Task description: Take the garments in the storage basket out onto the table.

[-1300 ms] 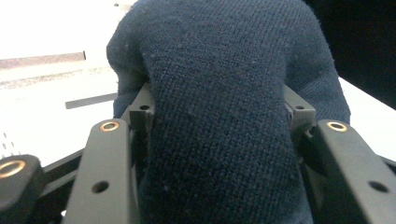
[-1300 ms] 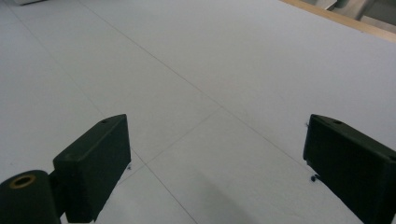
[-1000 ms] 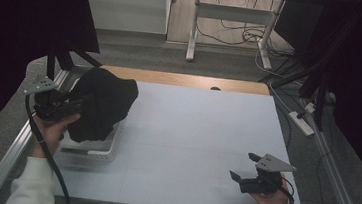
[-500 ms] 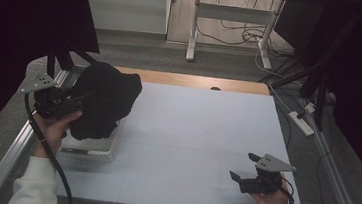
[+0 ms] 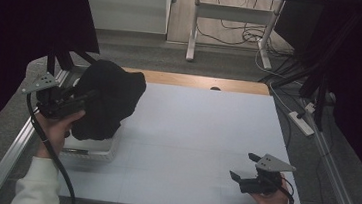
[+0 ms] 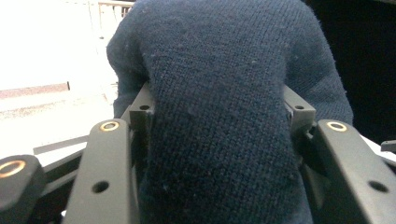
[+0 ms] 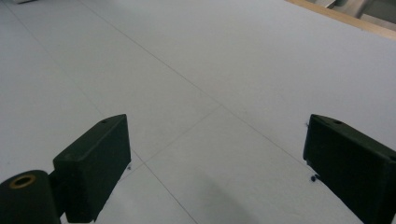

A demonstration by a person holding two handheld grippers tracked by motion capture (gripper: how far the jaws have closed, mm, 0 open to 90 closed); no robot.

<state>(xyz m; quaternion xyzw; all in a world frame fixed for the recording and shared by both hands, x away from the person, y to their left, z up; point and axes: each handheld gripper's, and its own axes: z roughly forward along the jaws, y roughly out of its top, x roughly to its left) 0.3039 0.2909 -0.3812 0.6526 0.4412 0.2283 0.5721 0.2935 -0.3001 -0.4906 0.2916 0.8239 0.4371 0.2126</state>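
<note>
From my seat at the controls, nearest to me is my right gripper (image 5: 242, 174), resting low over the pale grey table top (image 5: 206, 134) at its near right corner. In the right gripper view its jaws stand spread wide with nothing between them, just bare table surface crossed by faint seam lines.

Further in, on the left, my left gripper (image 5: 85, 98) is pinching a thick fold of the dark navy knitted garment (image 5: 106, 100). In the left gripper view the knit (image 6: 219, 116) bulges up between both jaws, packed against the pads on either side, so I judge the hold secure. The garment hangs bunched in the air at the table's left edge, its lower part draping over a white rectangular tray (image 5: 91, 148) that sits there.

As I read it, the pick-up is done: the knit is grasped and mostly lifted off the tray. What is left, I judge, is carrying it over the open table, setting it down and probably spreading or folding it, with the idle right gripper coming in to help.

I can read no brand, label or writing anywhere, neither on the garment nor on the tray or grippers.
</note>
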